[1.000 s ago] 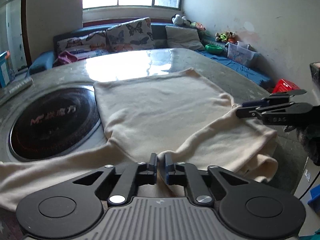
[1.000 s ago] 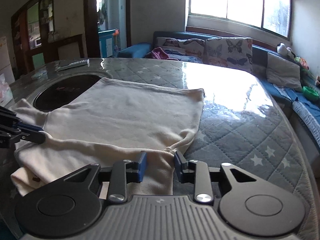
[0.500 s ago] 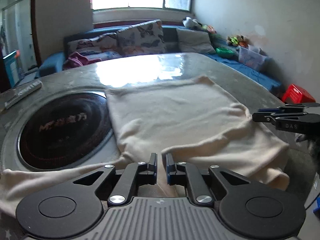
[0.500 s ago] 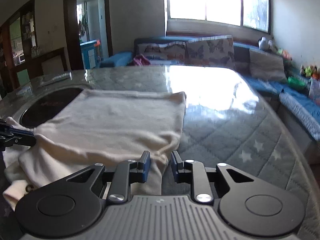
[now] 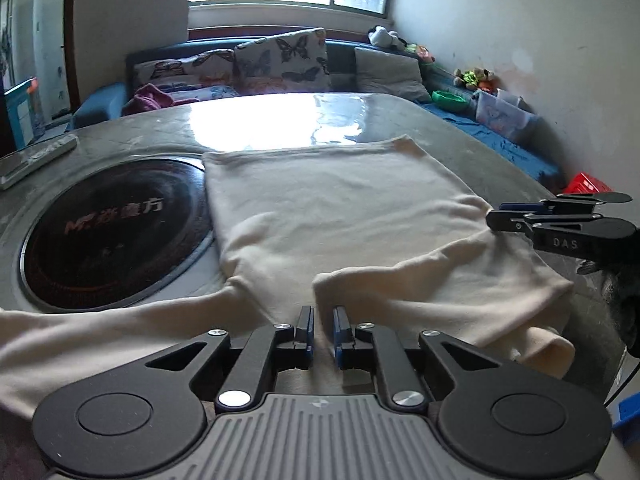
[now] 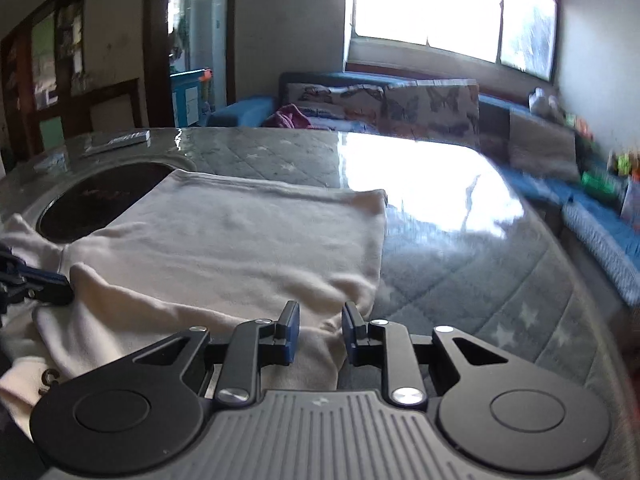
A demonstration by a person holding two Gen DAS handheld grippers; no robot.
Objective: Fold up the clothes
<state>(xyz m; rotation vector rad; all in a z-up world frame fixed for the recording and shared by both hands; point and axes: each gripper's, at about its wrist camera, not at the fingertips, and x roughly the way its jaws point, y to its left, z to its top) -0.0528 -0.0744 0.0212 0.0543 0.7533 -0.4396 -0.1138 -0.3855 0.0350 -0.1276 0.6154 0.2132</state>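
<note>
Grey quilted covering with pale stars, under a glossy clear sheet, spreads over the big round table [image 6: 460, 288], and window light glares off its far half. Set into the table's left part is a round black cooktop [image 5: 108, 236] with reddish lettering. Across the middle lies the cream garment [image 5: 332, 216], its far hem straight and flat and its left edge overlapping the cooktop's rim. One sleeve [image 5: 80, 336] trails off along the near edge to the left. On the right, the other sleeve [image 5: 440, 276] is folded in across the body, and a bunched end of cloth hangs over the near right edge.

At the near edge the left gripper [image 5: 323, 330] hovers low over the garment. Its jaws stand a narrow gap apart with no cloth between them, just short of the folded sleeve's tip. From the other camera, its fingertips [image 6: 40, 282] sit right beside that tip; whether they touch it I cannot tell.

Over at the right edge, the right gripper [image 6: 320, 326] has its jaws spread wider, over the fabric near the garment's right side seam. Nothing is pinched between its blue pads [image 6: 291, 326].

Near the far left edge lies a slim grey remote [image 5: 36, 158].
</note>
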